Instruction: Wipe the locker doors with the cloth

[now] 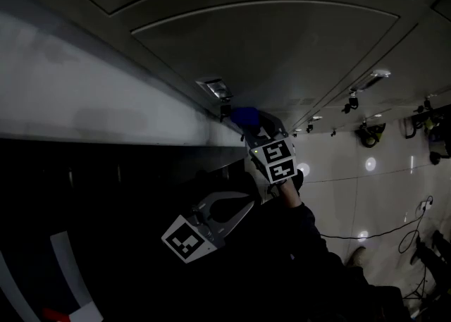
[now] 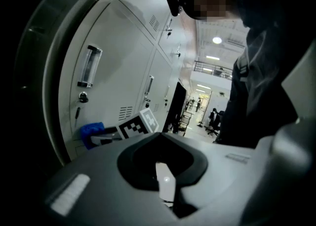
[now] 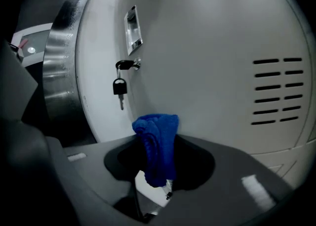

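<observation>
1. The right tool (image 3: 154, 190) has its jaws closed on a folded blue cloth (image 3: 157, 141), which stands up out of them as a thick roll.
2. The top of the cloth is at the lower part of a pale grey locker door (image 3: 212, 37). Whether it presses on the metal or sits just off it cannot be told.
3. On that door, above and to the left of the cloth, a black padlock (image 3: 119, 87) hangs from a hasp. A recessed metal handle (image 3: 131, 29) sits above the padlock.
4. Rows of vent slots (image 3: 276, 91) are cut into the same door, to the right of the cloth.
5. The left tool (image 2: 165, 183) has its jaws drawn together with nothing between them. It is well apart from the cloth and from the doors.
6. The left gripper view shows the right tool and the cloth low against a row of lockers (image 2: 123, 37). A higher door there carries an upright handle (image 2: 91, 65) with a small lock below it.
7. In the head view the right tool reaches to the lockers at the end of a dark sleeve (image 1: 310, 236). The left tool sits below and to its left, nearer the person's body.
8. A glossy pale floor (image 1: 366, 172) lies to the right, with a thin cable (image 1: 412, 232) trailing across it.
</observation>
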{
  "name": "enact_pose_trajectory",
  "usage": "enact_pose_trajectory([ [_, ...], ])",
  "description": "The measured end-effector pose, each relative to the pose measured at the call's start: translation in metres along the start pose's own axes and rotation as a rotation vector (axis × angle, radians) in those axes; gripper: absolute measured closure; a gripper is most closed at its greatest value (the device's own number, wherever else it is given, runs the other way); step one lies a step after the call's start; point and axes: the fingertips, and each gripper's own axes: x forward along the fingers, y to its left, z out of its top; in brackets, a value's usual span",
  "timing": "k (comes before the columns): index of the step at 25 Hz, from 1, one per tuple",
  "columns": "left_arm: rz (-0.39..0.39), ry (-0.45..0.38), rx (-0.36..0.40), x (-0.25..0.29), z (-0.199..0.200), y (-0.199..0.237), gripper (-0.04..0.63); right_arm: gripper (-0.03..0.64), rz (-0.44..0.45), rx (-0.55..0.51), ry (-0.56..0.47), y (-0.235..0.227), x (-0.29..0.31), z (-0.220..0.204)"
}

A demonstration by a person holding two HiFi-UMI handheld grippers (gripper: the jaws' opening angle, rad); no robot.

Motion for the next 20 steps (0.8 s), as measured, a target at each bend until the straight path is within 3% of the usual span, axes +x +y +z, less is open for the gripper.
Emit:
enact_pose_trajectory([
  [14, -0.068, 0.023, 0.012, 0.085, 0.022, -0.043, 0.598, 0.472, -0.138, 0.041, 0.006, -0.118, -0.096, -0.012],
  [20, -0.065, 0.02, 0.013, 0.111, 0.028, -0.056, 0.597, 0.469, -0.142, 0.049, 0.007, -0.146, -0.117, -0.015],
])
